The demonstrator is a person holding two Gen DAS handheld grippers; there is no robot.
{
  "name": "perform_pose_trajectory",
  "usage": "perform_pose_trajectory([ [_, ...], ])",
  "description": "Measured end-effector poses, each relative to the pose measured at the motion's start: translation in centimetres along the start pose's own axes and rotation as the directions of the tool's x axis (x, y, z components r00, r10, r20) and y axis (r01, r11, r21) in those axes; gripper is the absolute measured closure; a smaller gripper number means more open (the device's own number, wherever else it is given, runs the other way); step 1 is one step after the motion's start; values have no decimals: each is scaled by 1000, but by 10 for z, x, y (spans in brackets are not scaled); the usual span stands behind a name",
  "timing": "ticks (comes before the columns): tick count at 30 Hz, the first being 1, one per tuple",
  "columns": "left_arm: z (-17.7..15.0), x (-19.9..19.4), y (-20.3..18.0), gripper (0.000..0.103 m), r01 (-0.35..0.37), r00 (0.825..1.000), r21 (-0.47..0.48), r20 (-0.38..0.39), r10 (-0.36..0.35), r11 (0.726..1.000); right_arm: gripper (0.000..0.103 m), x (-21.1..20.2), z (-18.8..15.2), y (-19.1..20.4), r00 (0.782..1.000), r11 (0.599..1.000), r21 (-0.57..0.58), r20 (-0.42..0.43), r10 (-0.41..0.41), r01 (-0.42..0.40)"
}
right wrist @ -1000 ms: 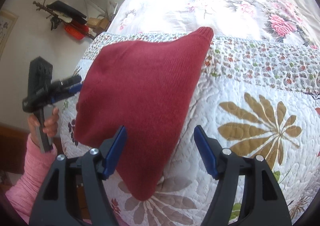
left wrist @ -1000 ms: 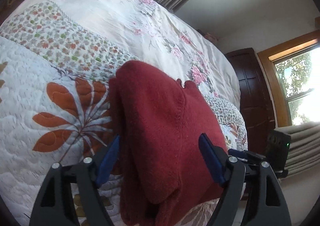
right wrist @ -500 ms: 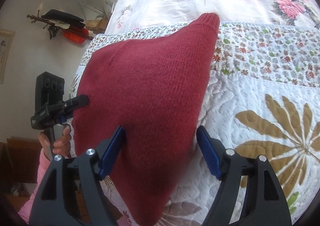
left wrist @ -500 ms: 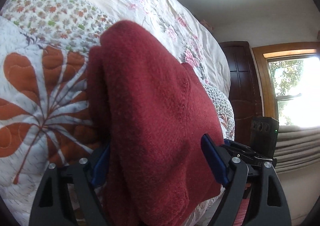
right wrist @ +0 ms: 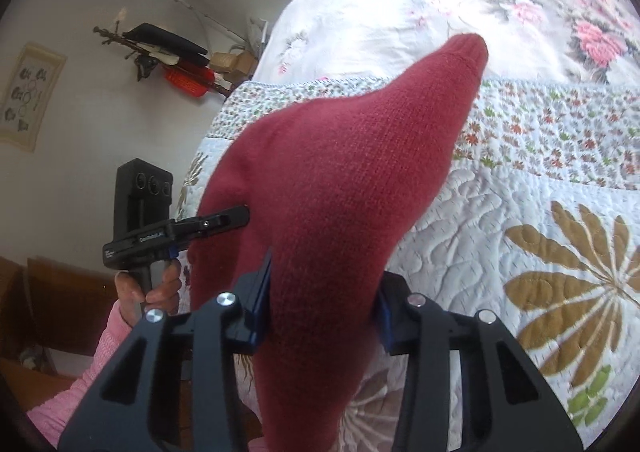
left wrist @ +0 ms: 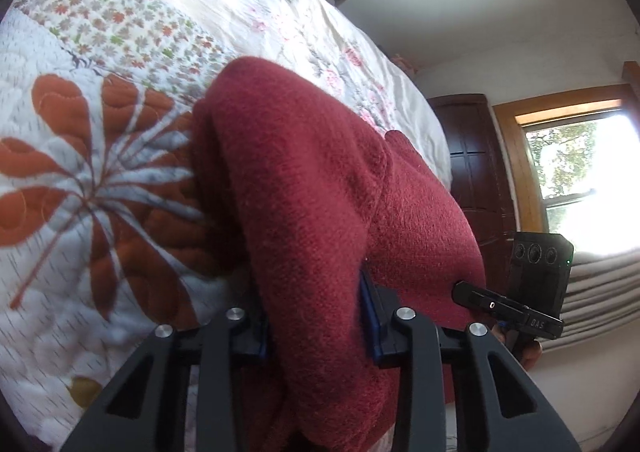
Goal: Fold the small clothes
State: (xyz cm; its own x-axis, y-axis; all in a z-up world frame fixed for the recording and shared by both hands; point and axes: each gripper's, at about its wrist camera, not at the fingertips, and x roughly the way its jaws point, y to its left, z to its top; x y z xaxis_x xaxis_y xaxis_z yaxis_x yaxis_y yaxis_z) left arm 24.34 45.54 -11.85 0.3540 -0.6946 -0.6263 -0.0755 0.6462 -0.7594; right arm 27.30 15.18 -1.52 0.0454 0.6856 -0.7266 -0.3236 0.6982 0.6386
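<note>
Your jaws have closed since a moment ago: the red sweater (left wrist: 320,187) is now pinched by both your left gripper (left wrist: 316,316) and right gripper (right wrist: 324,292), its near edge bunched above the quilt (right wrist: 520,211), ready for folding.

We see strong daylight in both views. In the left wrist view the window (left wrist: 576,179) at three o'clock is blown out to white glare. The quilt (left wrist: 132,31) washes out pale toward twelve o'clock in both views. The sweater (left wrist: 312,187) casts a soft shadow on the quilt at nine o'clock. Fisheye distortion bends the walls, and dark vignetting rims every corner. The quilt's edges smear with slight blur.
</note>
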Motion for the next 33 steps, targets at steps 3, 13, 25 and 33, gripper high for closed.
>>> perform_pose_trajectory([
  [3,-17,1,-20,69,25,1000,24,-2,-25,999,62,-28,-11,2,1000,1000,-24,24,8,-8],
  [13,-83,25,-121,69,51,999,157,-14,-50,986,61,-127,-82,-31,997,999,-31,78,-21,23],
  [25,-151,94,-110,50,-38,999,198,10,37,979,51,-86,-145,-131,1000,985,173,23,-17,12],
  [33,-183,42,-139,44,-146,987,225,94,128,963,36,-115,-163,-110,996,996,63,59,-65,61],
])
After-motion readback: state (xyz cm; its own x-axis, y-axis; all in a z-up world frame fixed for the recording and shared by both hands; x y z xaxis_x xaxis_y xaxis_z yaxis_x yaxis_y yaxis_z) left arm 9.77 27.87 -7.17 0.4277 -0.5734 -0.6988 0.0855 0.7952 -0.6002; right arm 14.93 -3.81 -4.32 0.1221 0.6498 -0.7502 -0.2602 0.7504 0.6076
